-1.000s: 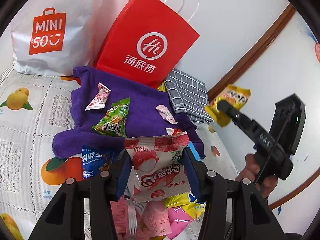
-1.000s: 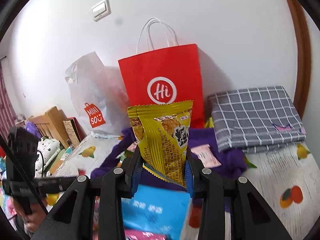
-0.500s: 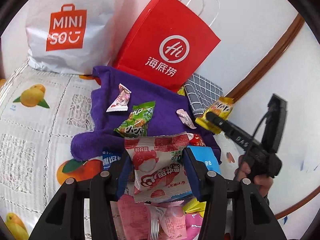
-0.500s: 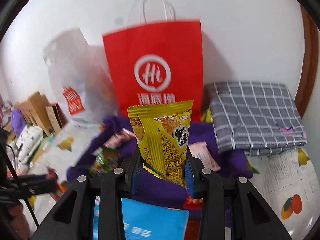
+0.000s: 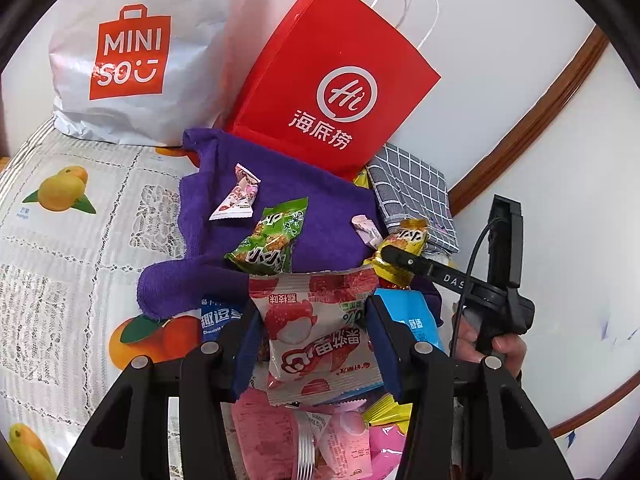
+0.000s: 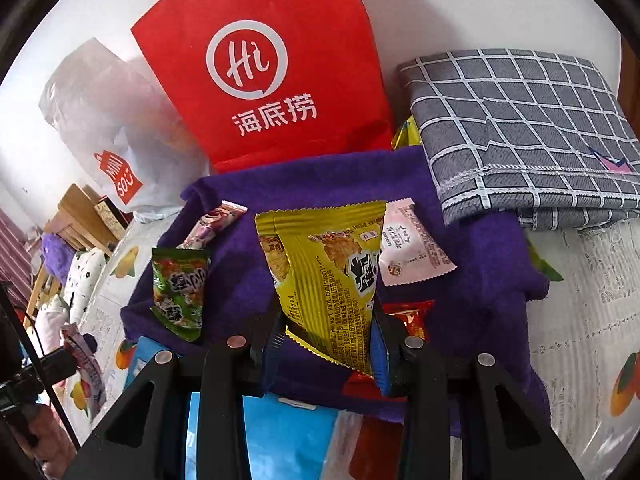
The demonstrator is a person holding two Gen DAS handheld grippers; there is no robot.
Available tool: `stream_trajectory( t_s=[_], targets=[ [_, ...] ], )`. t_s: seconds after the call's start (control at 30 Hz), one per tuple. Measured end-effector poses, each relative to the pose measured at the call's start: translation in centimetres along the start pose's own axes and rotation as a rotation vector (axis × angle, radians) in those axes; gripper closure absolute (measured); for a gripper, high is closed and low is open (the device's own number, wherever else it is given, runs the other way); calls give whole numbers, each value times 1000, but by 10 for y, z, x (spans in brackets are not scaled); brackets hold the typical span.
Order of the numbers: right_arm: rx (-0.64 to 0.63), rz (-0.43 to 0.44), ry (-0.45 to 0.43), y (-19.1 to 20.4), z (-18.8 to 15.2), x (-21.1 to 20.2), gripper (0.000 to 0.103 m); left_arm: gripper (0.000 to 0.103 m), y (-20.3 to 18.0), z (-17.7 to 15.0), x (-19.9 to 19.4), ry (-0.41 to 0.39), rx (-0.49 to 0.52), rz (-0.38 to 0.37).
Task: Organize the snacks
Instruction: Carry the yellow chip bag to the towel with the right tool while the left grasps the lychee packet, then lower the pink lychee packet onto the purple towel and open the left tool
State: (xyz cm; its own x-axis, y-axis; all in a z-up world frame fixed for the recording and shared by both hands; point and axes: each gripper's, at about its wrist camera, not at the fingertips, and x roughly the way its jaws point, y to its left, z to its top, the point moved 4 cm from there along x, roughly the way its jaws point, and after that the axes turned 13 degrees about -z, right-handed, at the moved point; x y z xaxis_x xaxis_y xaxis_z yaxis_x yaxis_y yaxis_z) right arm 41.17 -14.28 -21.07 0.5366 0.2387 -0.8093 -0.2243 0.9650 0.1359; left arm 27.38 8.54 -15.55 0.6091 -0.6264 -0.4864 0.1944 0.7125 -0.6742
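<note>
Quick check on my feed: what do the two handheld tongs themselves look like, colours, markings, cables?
Both are matte black plastic with round silver rivets on angular linkages and blue pads inside the fingers. The right tongs, seen from the left camera, carry white "DAS" lettering, a thin black cable and a black upright block; a bare hand grips the handle. The left tongs look alike.
</note>
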Motion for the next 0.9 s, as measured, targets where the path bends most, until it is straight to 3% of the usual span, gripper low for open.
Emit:
stream_trajectory(
  t_s=[0.1, 0.13, 0.3, 0.43, 0.5, 0.67, 0.77, 0.9],
  targets=[
    [-16, 37, 23, 6, -2, 3, 63, 55, -1, 0, -1, -4, 5, -4],
    [-26, 41, 30, 8, -4, 4, 59, 55, -1, 0, -1, -5, 6, -4],
    [-54, -12, -19, 11, -4, -8, 50, 55, 0, -1, 2, 4, 7, 3],
    [-46, -16, -87, 4, -2, -28, 50, 55, -2, -3, 6, 16, 3, -6],
    [-25, -60, -111, -2, -3, -40, 50, 55, -5, -2, 6, 18, 4, -21],
    [-46, -84, -228, 5, -6, -73, 50, 55, -7, 3, -1, -15, 9, -19],
    [-28, -58, -236, 7, -8, -76, 50, 55, -5, 7, 0, -20, -13, -28],
    [-19, -51, -207, 7, -10, -68, 51, 55, -6, 21, 5, -35, -23, 22]
  ],
)
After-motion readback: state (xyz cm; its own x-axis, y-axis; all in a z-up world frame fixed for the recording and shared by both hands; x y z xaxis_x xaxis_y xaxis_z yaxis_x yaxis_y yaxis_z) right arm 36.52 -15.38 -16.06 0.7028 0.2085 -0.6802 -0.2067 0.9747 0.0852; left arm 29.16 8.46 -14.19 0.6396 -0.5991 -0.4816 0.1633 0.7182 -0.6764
